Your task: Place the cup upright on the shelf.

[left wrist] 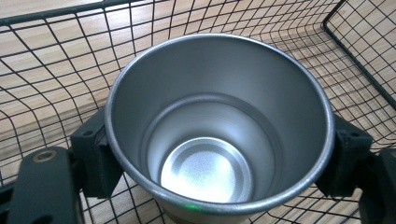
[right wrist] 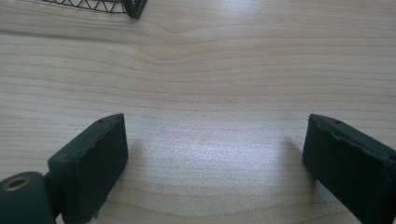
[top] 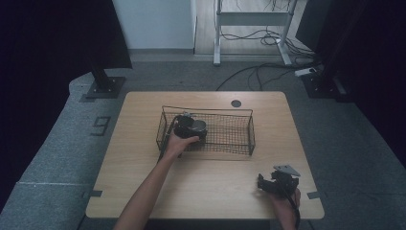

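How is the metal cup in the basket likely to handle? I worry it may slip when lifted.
The metal cup looks smooth and tapered, so it could slide between the left gripper pads. Empty and thin-walled, it is probably light and stiff. Set on the wire basket mesh, it might wobble or tip.

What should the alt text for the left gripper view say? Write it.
An empty steel cup, seen from above, sits between the two black jaws of the left claw, whose pads press its sides. It is inside a black wire basket resting on a light wooden table.
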